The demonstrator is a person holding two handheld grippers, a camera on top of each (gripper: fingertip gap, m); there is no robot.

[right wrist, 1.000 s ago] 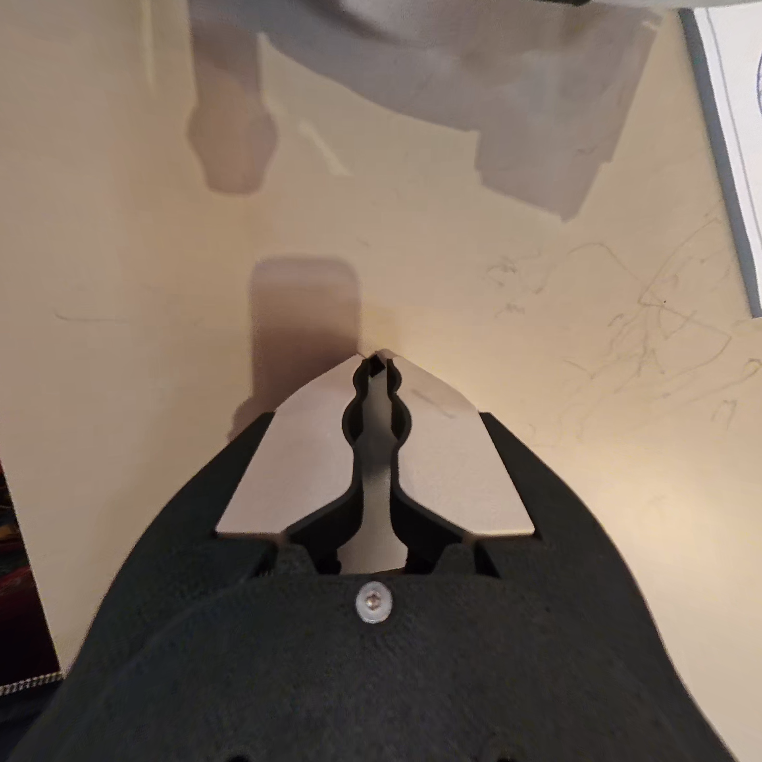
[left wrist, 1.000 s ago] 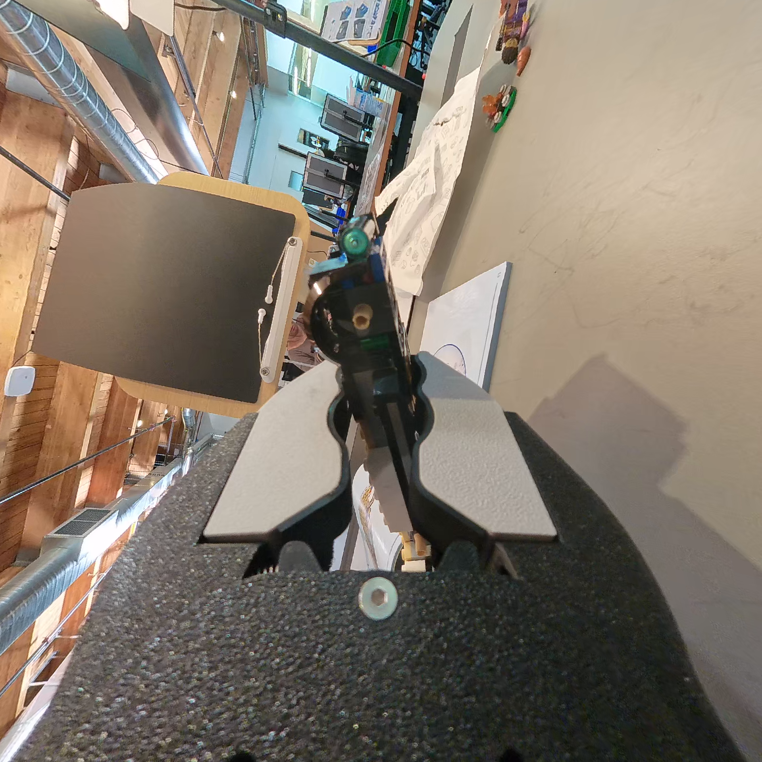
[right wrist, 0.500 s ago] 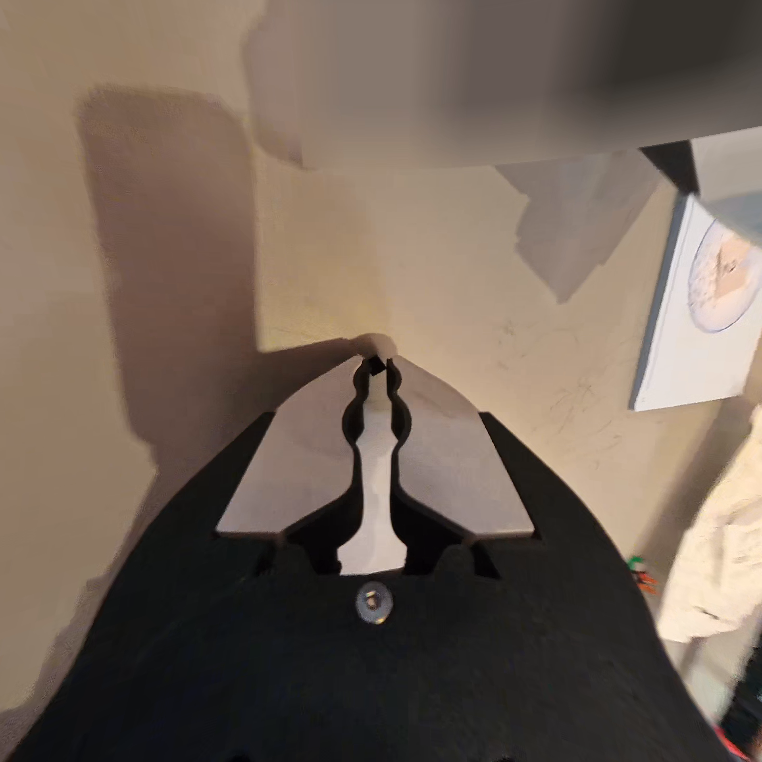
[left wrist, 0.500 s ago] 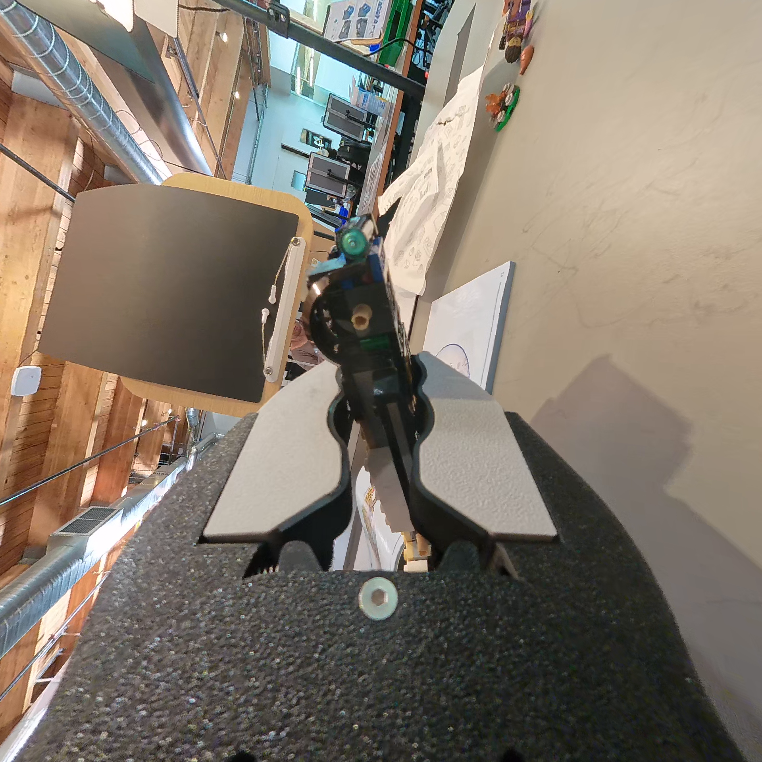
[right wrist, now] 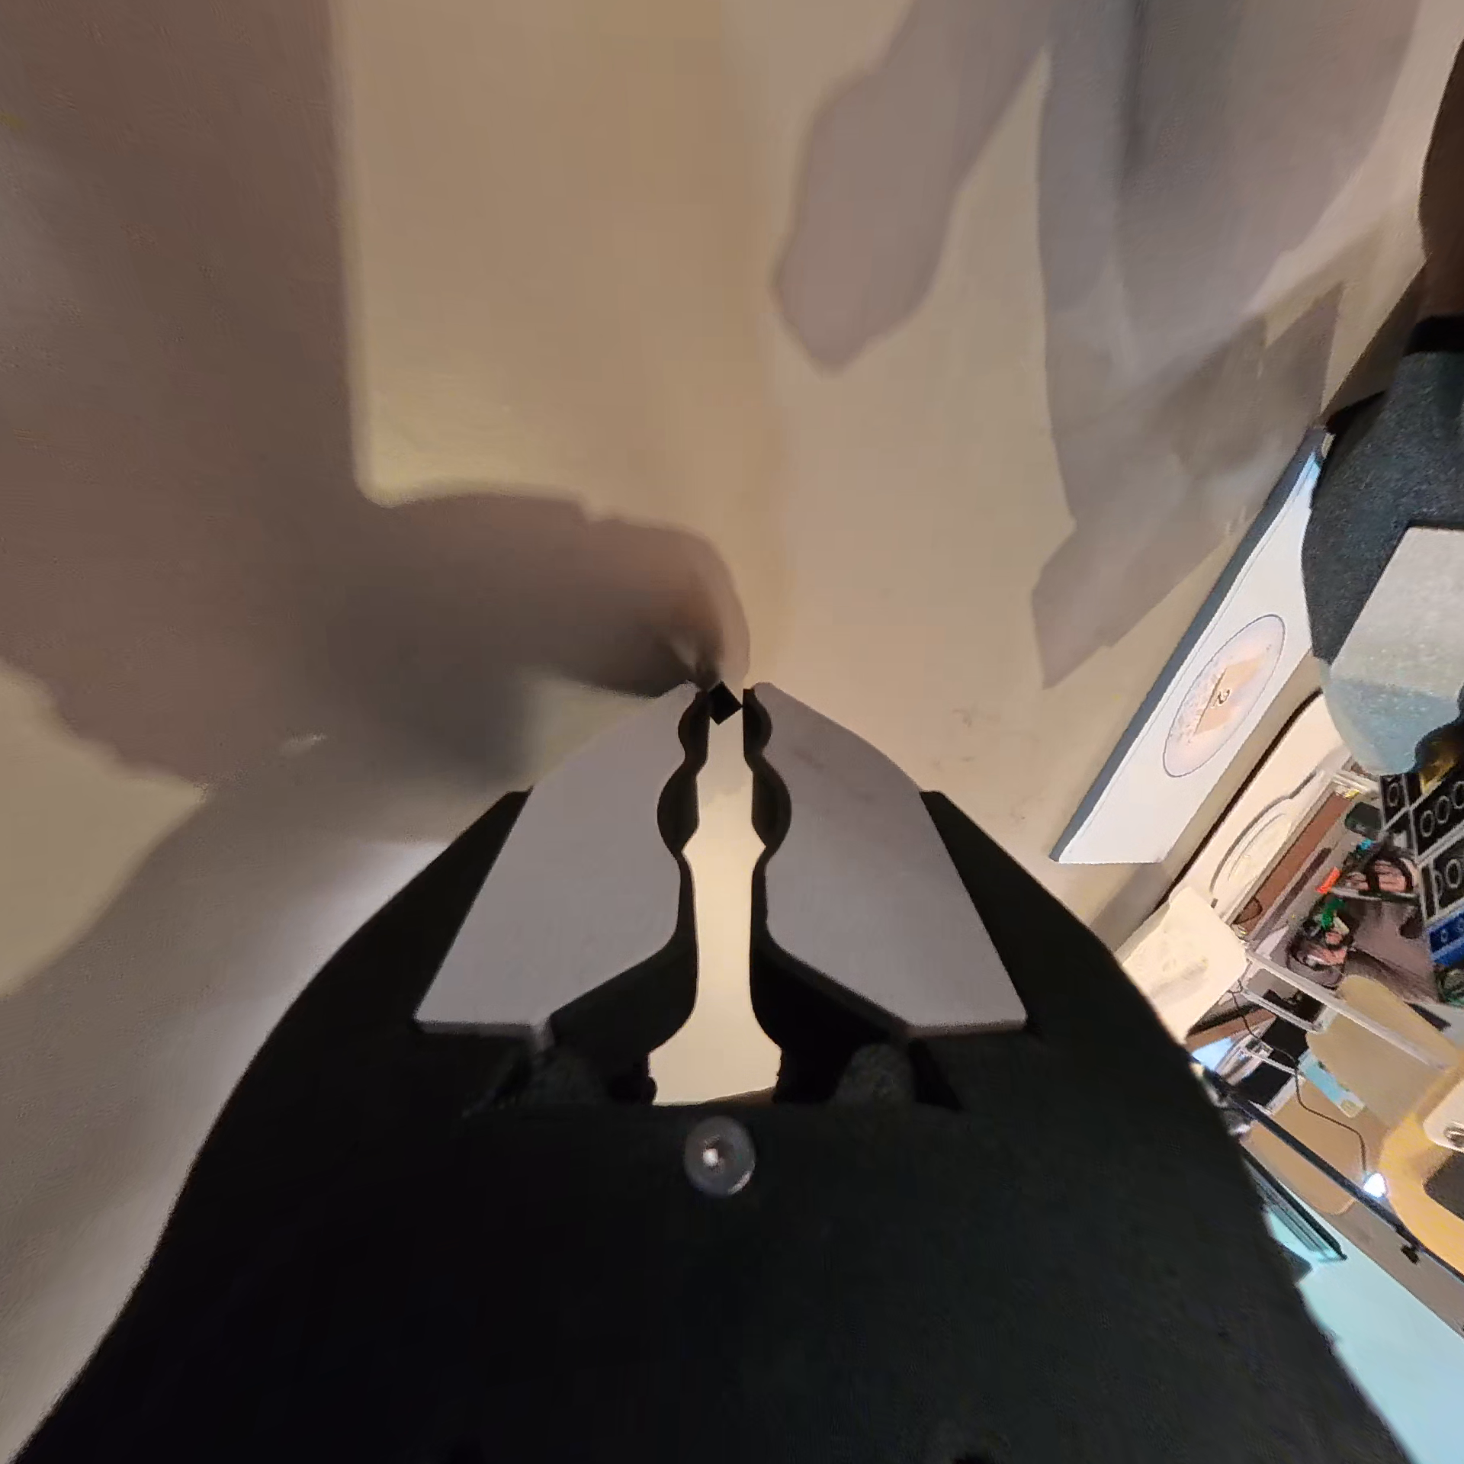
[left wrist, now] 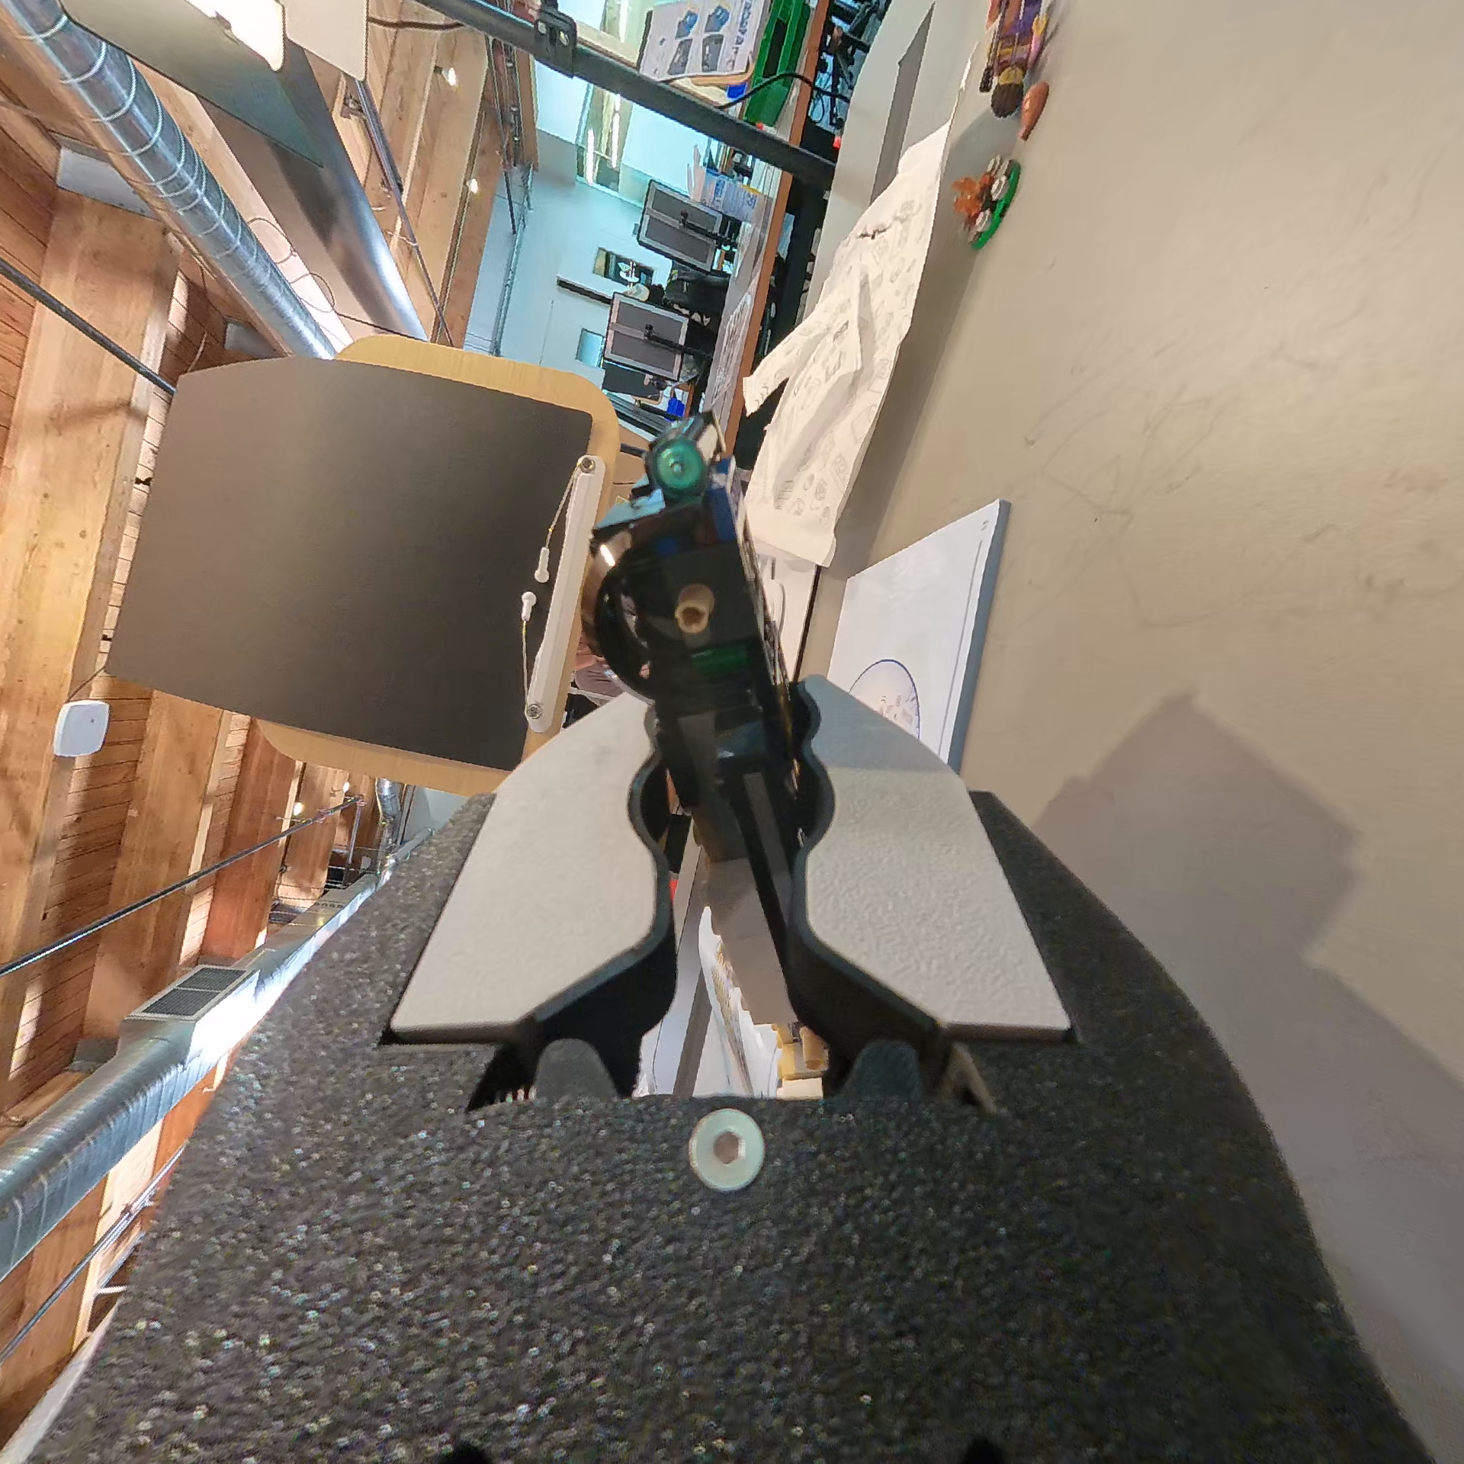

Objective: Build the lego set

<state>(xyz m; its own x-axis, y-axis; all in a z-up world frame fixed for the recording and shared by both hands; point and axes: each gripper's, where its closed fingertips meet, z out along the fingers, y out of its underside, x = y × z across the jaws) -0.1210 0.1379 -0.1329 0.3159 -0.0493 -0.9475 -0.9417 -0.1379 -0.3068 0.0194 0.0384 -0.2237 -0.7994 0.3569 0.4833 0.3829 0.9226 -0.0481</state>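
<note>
Where the tips of the right gripper nearly meet, a tiny black piece sits pinched between them. It is turned corner-on and lies right at the front end of the fingers, with the rest of the slot behind it open down to the pale table close below. The piece is too small to make out its shape any further. Off to the right in this view lies a white board with a round picture, and above that board's far edge hangs the speckled body of the left gripper, well apart from the right one. The left gripper has its fingers closed on the near end of a black brick-built assembly. The assembly's long axis runs straight on from the fingers and away from the camera. It carries a tan peg on its upper face and ends in a round green piece at the far tip. This gripper is rolled onto its side, so the table stands as a wall on the right. The same white board lies just beside the assembly, printed paper sheets lie farther off, and small coloured brick figures are at the far end.
</note>
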